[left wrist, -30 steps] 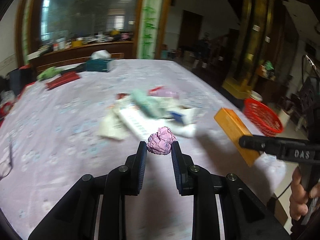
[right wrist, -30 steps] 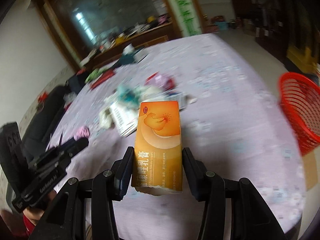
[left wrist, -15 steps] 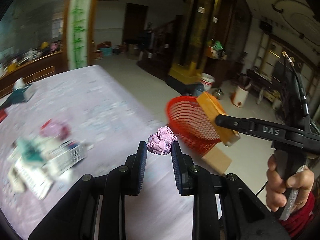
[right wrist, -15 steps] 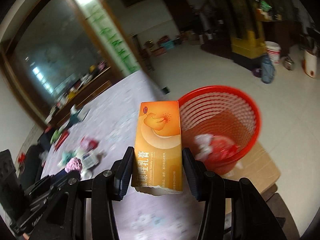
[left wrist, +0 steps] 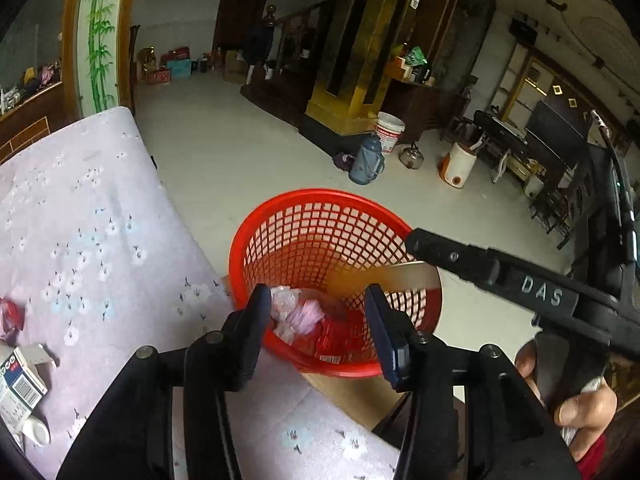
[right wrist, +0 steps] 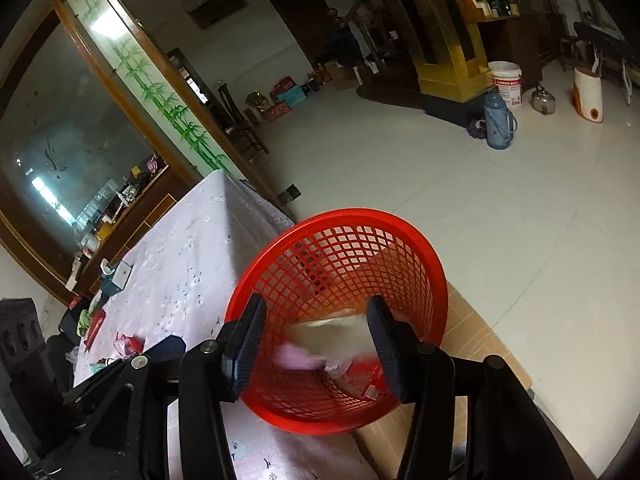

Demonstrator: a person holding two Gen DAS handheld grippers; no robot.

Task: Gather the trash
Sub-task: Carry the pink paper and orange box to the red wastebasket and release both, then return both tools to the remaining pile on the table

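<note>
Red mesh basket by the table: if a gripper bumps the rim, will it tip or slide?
The basket is open plastic mesh, so probably light. It holds only a few wrappers, so little ballast; a bump likely slides it. It stands on a cardboard box, and it looks narrower at the base, so tipping seems possible.

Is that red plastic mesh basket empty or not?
Not empty: the red plastic mesh basket holds crumpled pink paper and red wrappers at its bottom.

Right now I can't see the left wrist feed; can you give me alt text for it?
The left gripper is open and empty above a red basket beside the table, with pink paper and other trash inside. A blurred orange box is dropping in from the right gripper.
</note>
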